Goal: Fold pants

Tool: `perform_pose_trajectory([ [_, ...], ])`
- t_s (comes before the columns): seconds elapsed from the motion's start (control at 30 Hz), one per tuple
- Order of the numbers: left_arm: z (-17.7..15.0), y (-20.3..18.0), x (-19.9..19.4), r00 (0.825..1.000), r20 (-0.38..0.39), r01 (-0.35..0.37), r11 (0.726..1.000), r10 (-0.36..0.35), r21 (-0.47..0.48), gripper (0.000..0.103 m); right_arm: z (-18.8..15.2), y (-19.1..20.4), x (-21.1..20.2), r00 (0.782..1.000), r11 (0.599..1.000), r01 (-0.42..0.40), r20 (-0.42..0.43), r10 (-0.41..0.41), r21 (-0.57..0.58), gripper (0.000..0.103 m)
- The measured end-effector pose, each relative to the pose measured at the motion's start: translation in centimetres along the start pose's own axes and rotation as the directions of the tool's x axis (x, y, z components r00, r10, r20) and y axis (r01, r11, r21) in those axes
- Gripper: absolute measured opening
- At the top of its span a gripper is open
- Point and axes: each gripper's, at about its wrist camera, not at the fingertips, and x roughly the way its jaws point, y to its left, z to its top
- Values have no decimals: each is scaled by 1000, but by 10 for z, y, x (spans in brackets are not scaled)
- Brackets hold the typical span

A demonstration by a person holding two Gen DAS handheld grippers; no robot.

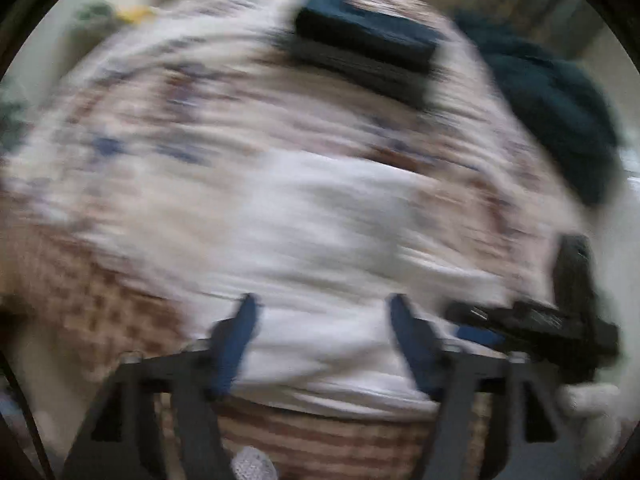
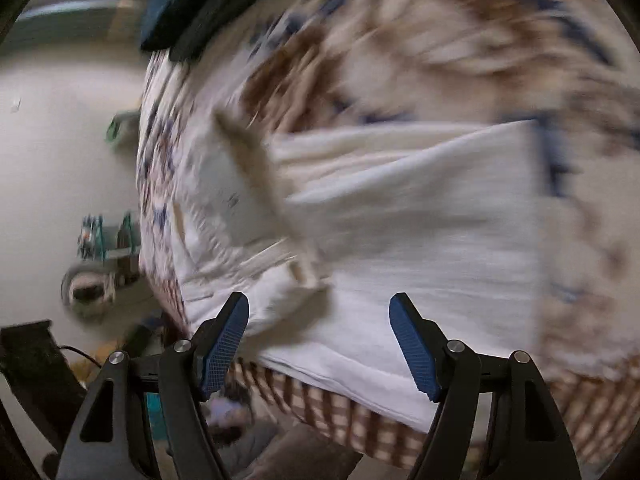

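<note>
White pants (image 2: pixel 400 216): spread flat on the patterned bedspread (image 1: pixel 140 128), near its front edge, directly ahead of both claws. Waistband with a beige inner facing (image 2: pixel 256 176) lies toward the bedspread's left edge in the right wrist view. Fold stage cannot be read; both views are motion-blurred.

Left gripper (image 1: pixel 324 336): blue-padded fingers spread wide, nothing between them, poised over the near hem of the pants.

Right gripper (image 2: pixel 320 340): fingers spread wide, empty, over the near edge of the pants; also visible in the left wrist view at the pants' right side.

Folded dark garment stack (image 1: pixel 364 48): at the far side of the bedspread, well apart from the pants.

Loose dark teal garment (image 1: pixel 560 112): heaped at the far right corner of the bedspread.

Risks, as judged:
- Closing a claw mid-motion may pinch the bedspread along with the pants, since both are pale and layered.
- Pinching only the top layer would split the legs and skew the fold.
- Uneven lift between the two claws would drag the pants off the front edge.
</note>
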Motion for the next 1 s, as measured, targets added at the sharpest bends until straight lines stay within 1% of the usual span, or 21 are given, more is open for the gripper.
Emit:
perform_pose_trajectory([
  [0.07,7,26,12,996,-2,-84,996,84,-18,80,6,4,36,999,1000,2,-44,-2,12,75],
  [0.1,11,39,21,993,-19,-113,993,113,-33,80,6,2,50,998,999,-11,-62,13,31,75],
  [0.13,13,54,31,992,-37,-126,991,124,-54,80,9,2,61,997,999,-17,-69,20,46,76],
  [0.17,16,65,39,989,-59,-137,988,133,-72,80,10,2,70,997,997,-33,-64,37,67,76],
  [0.2,17,73,44,988,-76,-142,986,135,-90,80,11,5,75,996,993,-80,-34,84,88,76],
  [0.27,17,87,50,989,-90,-131,983,120,-130,80,12,17,81,994,989,-112,29,110,99,75],
  [0.33,16,94,51,987,-95,-141,980,128,-141,80,12,28,85,990,986,-136,54,132,95,68],
  [0.4,13,96,54,988,-103,-131,979,116,-157,80,12,34,95,991,986,-130,54,125,100,41],
  [0.47,13,94,53,988,-114,-118,979,100,-165,80,8,42,96,992,991,-97,85,89,96,32],
  [0.5,14,93,52,989,-117,-106,980,87,-168,80,3,47,86,990,992,-80,120,68,98,28],
  [0.57,16,89,46,992,-113,-74,983,56,-165,80,-7,52,58,981,991,-86,185,66,102,26],
  [0.6,18,86,44,993,-103,-65,985,49,-159,80,-15,54,33,971,993,-67,237,43,93,26],
  [0.63,20,81,42,994,-103,-44,988,29,-148,80,-22,52,14,963,994,-46,269,18,99,26],
  [0.67,21,76,41,995,-103,-23,990,9,-141,80,-30,44,-8,954,992,-44,301,6,120,26],
  [0.77,29,57,44,993,-105,37,992,-49,-118,80,-56,3,-63,931,976,-36,363,-45,215,25],
  [0.8,32,49,47,992,-108,56,992,-69,-112,80,-66,-18,-78,924,967,-8,371,-90,254,25],
  [0.87,36,34,54,987,-121,92,990,-105,-106,80,-75,-49,-95,917,950,29,369,-149,309,25],
  [0.9,38,28,58,985,-128,107,989,-120,-102,80,-83,-72,-101,914,931,35,365,-177,364,23],
  [0.93,41,19,64,981,-138,124,988,-137,-96,80,-88,-93,-113,912,921,28,367,-183,390,21],
  [1.0,46,3,77,973,-161,153,985,-165,-84,80,-94,-117,-113,911,906,39,357,-205,421,21],
])
